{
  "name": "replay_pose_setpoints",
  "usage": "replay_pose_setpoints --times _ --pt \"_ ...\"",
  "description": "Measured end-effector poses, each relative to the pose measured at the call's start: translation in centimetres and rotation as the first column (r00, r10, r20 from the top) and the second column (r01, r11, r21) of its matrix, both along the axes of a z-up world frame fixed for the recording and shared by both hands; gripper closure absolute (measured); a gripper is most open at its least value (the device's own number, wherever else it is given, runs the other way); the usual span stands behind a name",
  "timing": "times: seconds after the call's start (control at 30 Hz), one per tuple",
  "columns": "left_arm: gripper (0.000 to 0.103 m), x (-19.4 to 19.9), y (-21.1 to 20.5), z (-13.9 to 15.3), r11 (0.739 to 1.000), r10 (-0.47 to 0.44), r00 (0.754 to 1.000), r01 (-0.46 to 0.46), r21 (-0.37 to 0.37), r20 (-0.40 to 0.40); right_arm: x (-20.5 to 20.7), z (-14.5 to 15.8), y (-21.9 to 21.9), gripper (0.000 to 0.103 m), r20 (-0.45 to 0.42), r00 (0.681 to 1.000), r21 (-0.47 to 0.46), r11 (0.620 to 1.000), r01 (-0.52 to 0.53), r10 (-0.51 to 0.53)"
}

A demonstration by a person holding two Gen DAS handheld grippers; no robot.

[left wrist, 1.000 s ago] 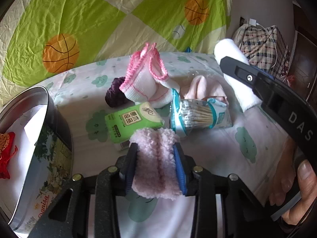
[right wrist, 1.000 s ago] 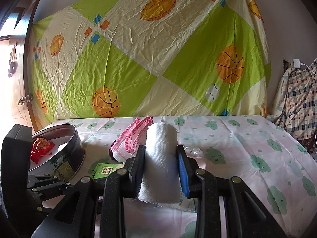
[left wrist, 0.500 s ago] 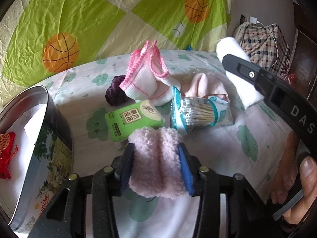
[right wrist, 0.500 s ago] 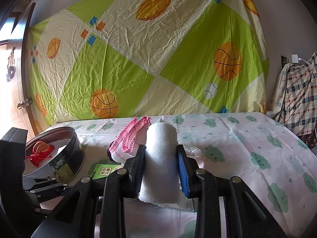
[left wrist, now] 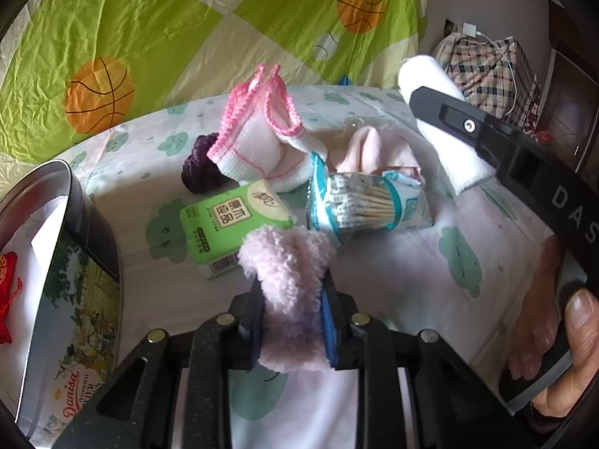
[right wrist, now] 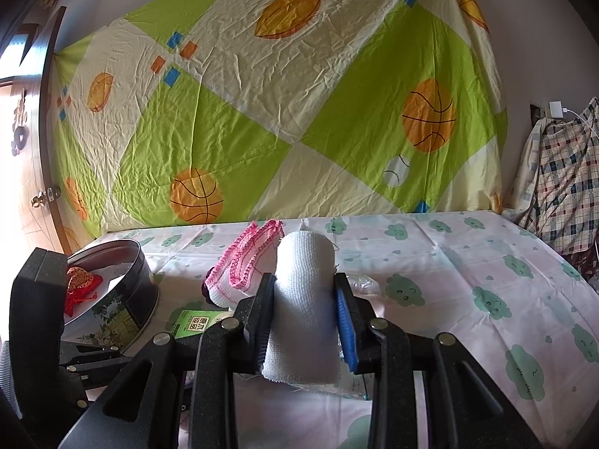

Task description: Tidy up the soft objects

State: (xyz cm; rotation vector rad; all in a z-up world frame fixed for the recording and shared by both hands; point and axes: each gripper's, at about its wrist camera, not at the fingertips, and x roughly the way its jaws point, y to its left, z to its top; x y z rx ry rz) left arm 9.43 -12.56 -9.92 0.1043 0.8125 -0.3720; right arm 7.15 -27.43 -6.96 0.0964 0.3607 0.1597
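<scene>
In the left wrist view, the left claw point(left wrist: 294, 314) is seen closed on a fluffy pink piece point(left wrist: 288, 295), the pads pressing it in at the waist; the jaws have just been closing, and the fleece bulges above and below them. It is held clear of the counter point(left wrist: 498, 247), probably so that it can be carried across to the round tin point(left wrist: 80, 262). The tin is taken as the landmark: it stands open at the left edge, and a red pouch point(left wrist: 9, 295) is already laid inside it. Just right of the tin a green tissue pack point(left wrist: 234, 220) lies flat; right of that is a bag of cotton swabs point(left wrist: 368, 205). Farther from the tin, behind these, a pink-edged white cloth point(left wrist: 258, 146) is bunched upright, with a dark purple item point(left wrist: 200, 172) at its near side and a pale pink garment point(left wrist: 374, 149) beyond. The heap seems to be the unsorted stock.

In the right wrist view, the right claw point(right wrist: 305, 321) is clamped on a rolled white cloth point(right wrist: 303, 307), which is kept upright between the pads. The tin point(right wrist: 142, 292) is seen to the left of the roll, lower down, with the other tool in between. The roll is judged to be waiting its turn for the tin while the fluffy piece goes first.
</scene>
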Motion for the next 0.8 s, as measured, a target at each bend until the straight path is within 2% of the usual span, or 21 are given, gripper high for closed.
replay_pose_setpoints --times 0.23,0.37,0.8 --pt "0.080 -1.2 1.3 1.5 0.998 0.054 0.991 -0.049 -0.044 0.123 -0.1 0.0 -0.3 0.070 0.008 1.000 0.010 1.000 0.006 -0.006" --pt "0.080 -1.6 2.0 2.5 0.994 0.104 0.970 -0.094 -0.054 0.219 -0.4 0.0 -0.3 0.070 0.022 1.000 0.010 1.000 0.004 -0.004" --pt "0.080 -3.0 4.6 3.9 0.972 0.232 0.892 -0.203 -0.115 0.387 -1.1 0.3 -0.3 0.070 0.060 0.998 0.010 1.000 0.001 -0.002"
